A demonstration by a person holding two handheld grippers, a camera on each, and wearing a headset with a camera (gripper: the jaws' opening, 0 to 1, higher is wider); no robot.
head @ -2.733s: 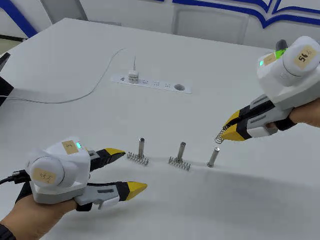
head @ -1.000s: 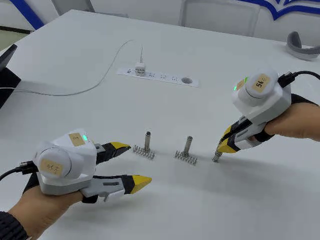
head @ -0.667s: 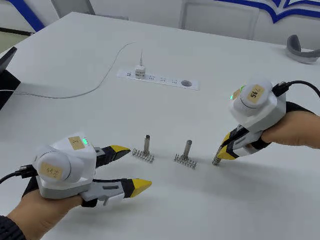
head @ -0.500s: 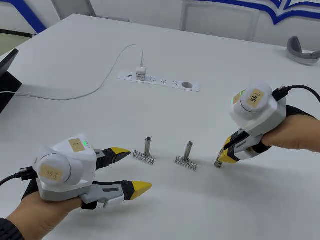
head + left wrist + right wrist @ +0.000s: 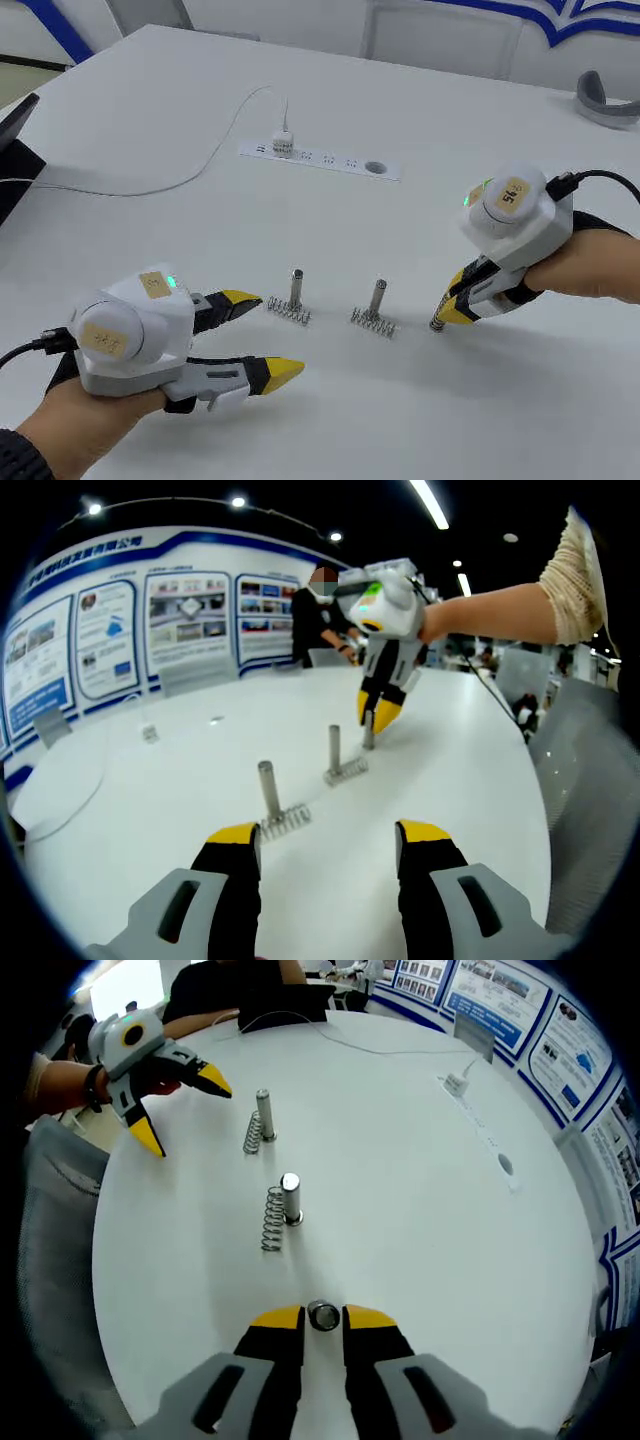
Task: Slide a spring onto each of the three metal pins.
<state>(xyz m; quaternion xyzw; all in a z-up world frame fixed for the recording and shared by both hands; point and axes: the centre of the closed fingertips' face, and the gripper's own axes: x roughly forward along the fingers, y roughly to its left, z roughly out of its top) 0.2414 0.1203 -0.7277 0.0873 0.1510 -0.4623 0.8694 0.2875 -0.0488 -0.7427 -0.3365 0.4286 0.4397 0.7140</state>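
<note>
Jaws of the right gripper (image 5: 322,1321) are pinching the top of the end pin (image 5: 322,1314), which is standing upright directly between its tips, a spring (image 5: 437,322) coiling just beneath them (the left gripper (image 5: 268,332), spread wide, is hovering well apart).

You've brought your right gripper (image 5: 441,318) down from mid-air to the rightmost pin (image 5: 322,1315). The spring (image 5: 435,323) that dangled from its tips now sits low on that pin.
</note>
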